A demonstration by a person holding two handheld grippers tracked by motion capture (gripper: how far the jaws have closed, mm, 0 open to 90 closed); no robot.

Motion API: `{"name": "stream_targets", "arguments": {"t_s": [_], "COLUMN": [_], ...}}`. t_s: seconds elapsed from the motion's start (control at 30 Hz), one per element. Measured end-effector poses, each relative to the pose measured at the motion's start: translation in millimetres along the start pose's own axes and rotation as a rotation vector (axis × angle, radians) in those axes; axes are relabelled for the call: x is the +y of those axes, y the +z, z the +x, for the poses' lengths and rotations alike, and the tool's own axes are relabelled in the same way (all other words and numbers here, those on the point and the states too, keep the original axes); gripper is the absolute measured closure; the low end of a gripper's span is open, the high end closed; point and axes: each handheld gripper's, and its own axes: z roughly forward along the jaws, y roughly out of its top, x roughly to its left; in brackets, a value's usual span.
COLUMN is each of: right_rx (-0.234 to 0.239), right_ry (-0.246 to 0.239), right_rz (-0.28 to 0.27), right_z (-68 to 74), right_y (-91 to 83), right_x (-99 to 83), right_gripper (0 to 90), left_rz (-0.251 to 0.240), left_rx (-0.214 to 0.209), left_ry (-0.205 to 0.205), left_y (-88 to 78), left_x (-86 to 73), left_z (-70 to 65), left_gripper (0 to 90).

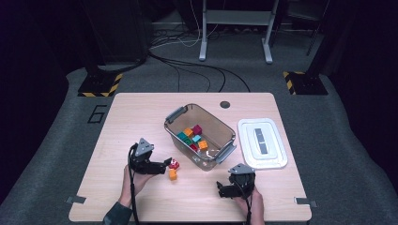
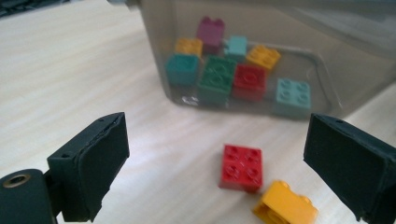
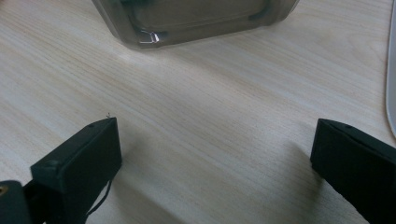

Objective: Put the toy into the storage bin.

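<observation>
A red brick and an orange brick lie loose on the wooden table, just in front of a clear plastic bin holding several coloured bricks. My left gripper is open and points at the two loose bricks. In the left gripper view the red brick lies flat between the spread jaws, nearer the right one, with the orange brick tipped over beside it; neither pad touches them. My right gripper rests open near the table's front edge, with bare table between its jaws.
The bin's white lid lies flat to the right of the bin. The bin's near corner is ahead of the right gripper. A dark round hole sits at the table's far edge. Cables cross the floor beyond.
</observation>
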Motion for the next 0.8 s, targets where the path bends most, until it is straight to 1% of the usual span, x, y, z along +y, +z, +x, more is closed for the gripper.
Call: {"name": "stream_targets", "arguments": {"t_s": [0.03, 0.07, 0.1, 0.2, 0.3, 0.43, 0.5, 0.53, 0.6, 0.63, 0.67, 0.7, 0.73, 0.77, 0.8], "right_rx": [-0.002, -0.002, -0.002, -0.002, 0.0, -0.002, -0.004, -0.004, -0.004, -0.004, -0.001, -0.004, -0.001, -0.002, -0.002], "right_ry": [-0.002, -0.002, -0.002, -0.002, 0.0, -0.002, 0.005, 0.005, 0.005, 0.005, 0.005, 0.004, 0.005, -0.002, -0.002], "right_rz": [0.0, 0.0, 0.0, 0.0, 0.0, 0.0, -0.002, -0.002, -0.002, -0.002, -0.001, -0.002, -0.002, 0.0, 0.0], "right_z": [-0.2, -0.2, -0.1, -0.1, 0.0, -0.2, 0.3, 0.3, 0.3, 0.3, 0.3, 0.2, 0.3, -0.1, -0.1], "right_y": [0.0, 0.0, 0.0, 0.0, 0.0, 0.0, 0.2, 0.2, 0.2, 0.2, 0.1, 0.2, 0.1, 0.0, 0.0], "right_x": [0.0, 0.0, 0.0, 0.0, 0.0, 0.0, 0.1, 0.1, 0.1, 0.1, 0.1, 0.1, 0.1, 0.0, 0.0], "right_gripper": [0.9, 0.9, 0.9, 0.9, 0.9, 0.9, 0.9, 0.9, 0.9, 0.9, 0.9, 0.9, 0.9, 0.9, 0.9], "left_rz": [0.003, 0.001, 0.005, 0.025, 0.043, 0.073, 0.09, 0.09, 0.098, 0.101, 0.097, 0.093, 0.088, 0.087, 0.086], "left_rx": [0.0, -0.011, -0.013, -0.019, -0.009, 0.017, 0.032, 0.03, 0.026, 0.032, 0.033, 0.034, 0.033, 0.034, 0.036], "left_ry": [-0.005, -0.018, -0.023, -0.036, -0.058, -0.029, -0.025, -0.034, -0.061, -0.058, -0.064, -0.065, -0.072, -0.072, -0.071], "left_y": [1.1, 3.1, 4.8, 11.3, 17.3, 23.7, 26.4, 27.8, 29.6, 29.5, 28.9, 28.0, 27.0, 26.3, 25.5], "left_x": [-3.8, -8.6, -11.4, -21.5, -30.7, -36.9, -39.7, -41.6, -44.3, -45.1, -45.9, -46.6, -47.1, -47.3, -47.7], "left_z": [-2.5, -5.5, -7.5, -13.5, -19.0, -26.7, -29.1, -29.7, -28.8, -27.8, -26.8, -25.3, -25.0, -24.4, -23.7], "left_gripper": [6.0, 5.2, 5.3, 4.9, 2.3, 2.5, 5.1, 9.4, 13.5, 15.2, 14.9, 16.8, 24.2, 27.9, 28.5]}}
